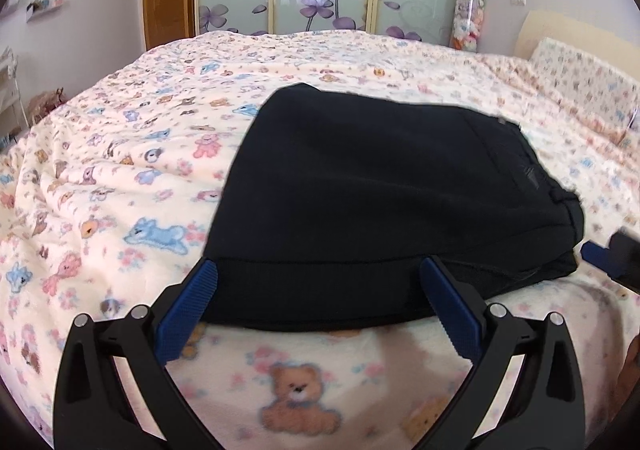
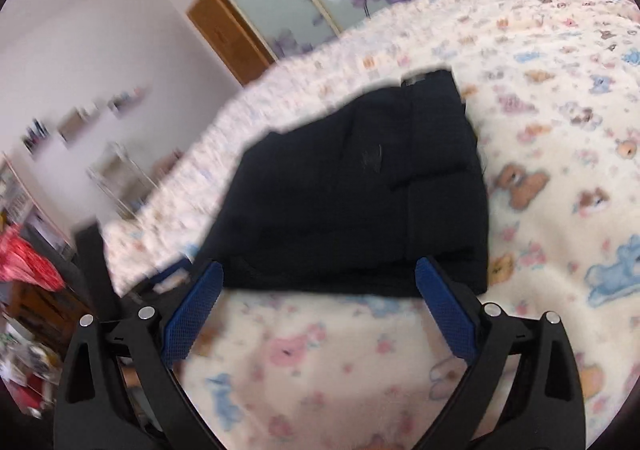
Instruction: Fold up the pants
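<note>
**A:** Left wrist view first: where are the pants from my jaws?

**B:** The black pants [image 1: 384,202] lie on the bed [image 1: 120,178] as a folded bundle, dead ahead at 12 o'clock. Their near hem runs from 9 to 3 o'clock between the fingers of the left gripper [image 1: 320,298], which is spread wide and holds nothing. I judge the long axis to run toward 2 o'clock, waistband end far right.

**A:** And my right?

**B:** The right gripper [image 2: 320,296] is also released and empty, with the pants' near edge at 12 o'clock. Both look about equally near; the right view is blurred.

**A:** Any labels?

**B:** There's a small pale mark on the cloth, but it's unreadable.
</note>
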Available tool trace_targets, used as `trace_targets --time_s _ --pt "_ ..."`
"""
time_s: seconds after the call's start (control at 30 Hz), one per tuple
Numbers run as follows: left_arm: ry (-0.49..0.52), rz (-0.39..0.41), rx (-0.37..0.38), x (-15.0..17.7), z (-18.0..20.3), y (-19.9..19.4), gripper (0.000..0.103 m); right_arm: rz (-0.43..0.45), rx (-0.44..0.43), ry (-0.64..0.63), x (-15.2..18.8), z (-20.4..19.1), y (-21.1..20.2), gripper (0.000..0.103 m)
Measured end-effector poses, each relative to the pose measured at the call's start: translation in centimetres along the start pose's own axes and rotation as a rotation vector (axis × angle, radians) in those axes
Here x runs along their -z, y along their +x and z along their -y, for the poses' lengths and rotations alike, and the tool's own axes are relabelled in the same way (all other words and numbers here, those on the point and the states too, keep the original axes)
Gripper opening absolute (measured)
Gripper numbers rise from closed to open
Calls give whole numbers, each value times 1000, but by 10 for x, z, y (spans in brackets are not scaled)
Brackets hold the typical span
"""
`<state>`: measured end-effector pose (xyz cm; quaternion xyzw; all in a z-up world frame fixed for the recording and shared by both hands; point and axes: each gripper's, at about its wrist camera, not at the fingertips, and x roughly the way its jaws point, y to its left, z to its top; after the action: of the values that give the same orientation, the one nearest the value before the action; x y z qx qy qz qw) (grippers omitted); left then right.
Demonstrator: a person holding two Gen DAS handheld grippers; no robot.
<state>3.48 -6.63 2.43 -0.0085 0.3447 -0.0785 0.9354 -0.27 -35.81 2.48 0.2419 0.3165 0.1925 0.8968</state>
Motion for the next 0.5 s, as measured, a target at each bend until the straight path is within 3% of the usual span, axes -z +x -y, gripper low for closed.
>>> trace_targets --time_s 0.13,0.2,0.3,0.5 --pt "-53 32 12 -9 -22 -11 101 84 38 52 -22 18 -22 99" --pt "-77 35 15 -22 -37 -12 101 64 45 123 -43 37 -20 99" --pt "-132 10 72 -49 -60 -7 101 -9 -20 222 -64 61 -2 98" --pt "-197 -206 186 -90 -88 39 101 -167 -16 312 -85 93 51 85"
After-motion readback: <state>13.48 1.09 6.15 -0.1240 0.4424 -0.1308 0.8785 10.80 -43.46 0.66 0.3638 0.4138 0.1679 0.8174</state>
